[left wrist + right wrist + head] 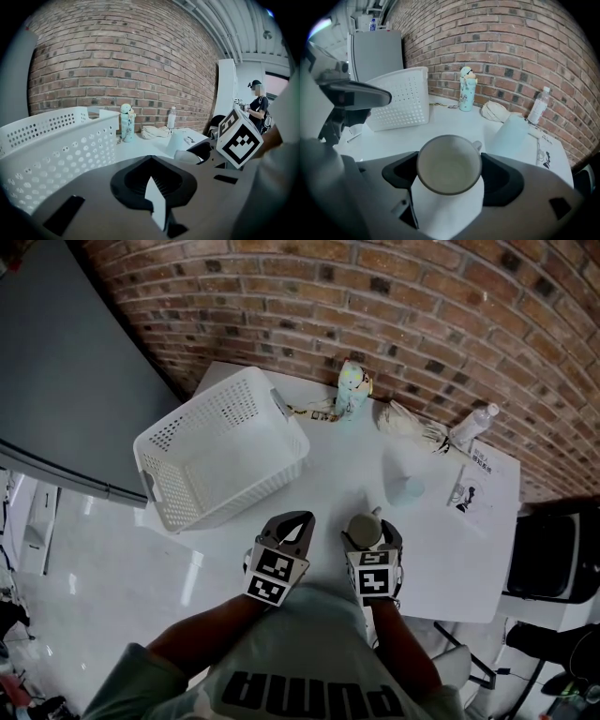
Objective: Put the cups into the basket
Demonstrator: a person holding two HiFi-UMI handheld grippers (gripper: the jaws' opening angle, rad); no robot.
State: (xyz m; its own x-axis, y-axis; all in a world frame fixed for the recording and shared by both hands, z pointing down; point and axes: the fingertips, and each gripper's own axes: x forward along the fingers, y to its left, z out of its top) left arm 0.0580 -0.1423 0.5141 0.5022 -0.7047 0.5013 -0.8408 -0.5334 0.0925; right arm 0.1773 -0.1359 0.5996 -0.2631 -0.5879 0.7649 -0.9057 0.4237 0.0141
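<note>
**Bench** (356, 474): white top, set against a brick wall.

**Basket** (239, 491): white, perforated plastic. It stands on the left part of the bench with no cups inside.

**Mug** (365, 529): grey-beige and upright, mouth up, inside bare. It is clamped between the jaws of the right claw (372, 540) at the near edge of the bench. In the right gripper view the mug (449, 164) fills the gap of the right claw (450, 174), one pad against each side, with its handle pointing away from the camera.

**Cup** (406, 488): pale and turned upside down. It stands free on the bench just beyond the mug, well apart from the basket.

**Left claw** (298, 521): jaws drawn together with only a narrow slit between them, gripping nothing. It sits near the basket's front corner, beside the right claw.

**Other items, along the wall:**
- Patterned bottle (352, 388)
- Bundled cloth (403, 420)
- Clear water bottle (473, 425)
- Printed sheet (476, 486), at the right
</note>
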